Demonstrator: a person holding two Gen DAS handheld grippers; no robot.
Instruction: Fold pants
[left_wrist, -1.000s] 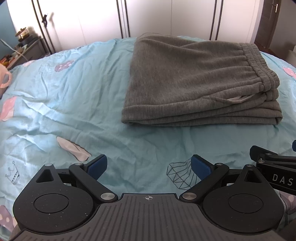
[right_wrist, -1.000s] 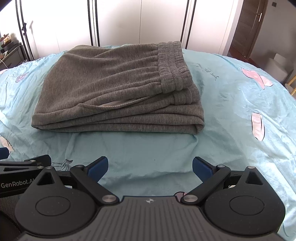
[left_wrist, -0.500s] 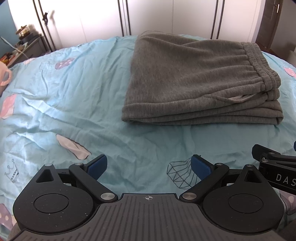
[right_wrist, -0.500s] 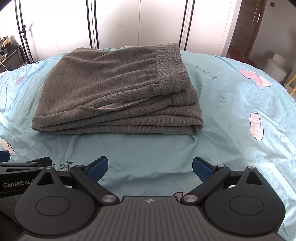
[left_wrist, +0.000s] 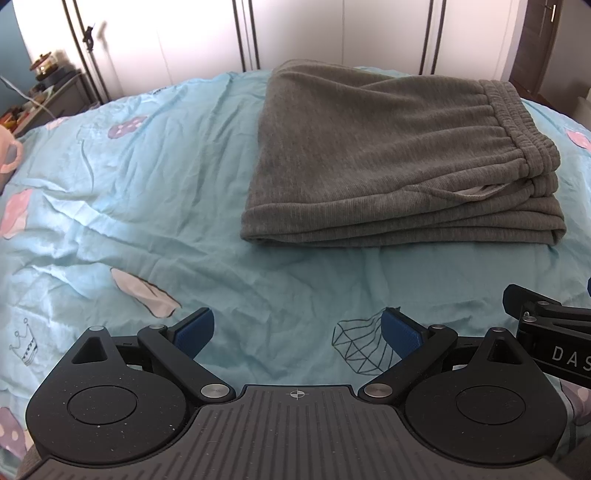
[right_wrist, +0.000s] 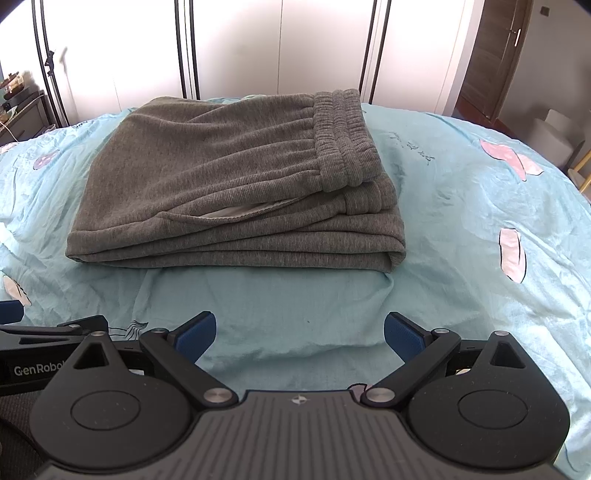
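Note:
Grey pants (left_wrist: 388, 155) lie folded in a neat stack on the light blue bed sheet (left_wrist: 147, 206), elastic waistband on the right. They also show in the right wrist view (right_wrist: 229, 195). My left gripper (left_wrist: 297, 328) is open and empty, held back from the stack's near edge and to its left. My right gripper (right_wrist: 299, 332) is open and empty, also short of the near edge. Each gripper shows at the edge of the other's view.
White wardrobe doors (right_wrist: 258, 48) stand behind the bed. A cluttered side table (left_wrist: 44, 92) is at the far left. A brown door (right_wrist: 491, 55) and a white box (right_wrist: 554, 129) are at the right. The sheet is wrinkled with printed patterns.
Both grippers have drawn back slightly from the pants, which look a little farther off. The pants have not moved. Both grippers stay open.

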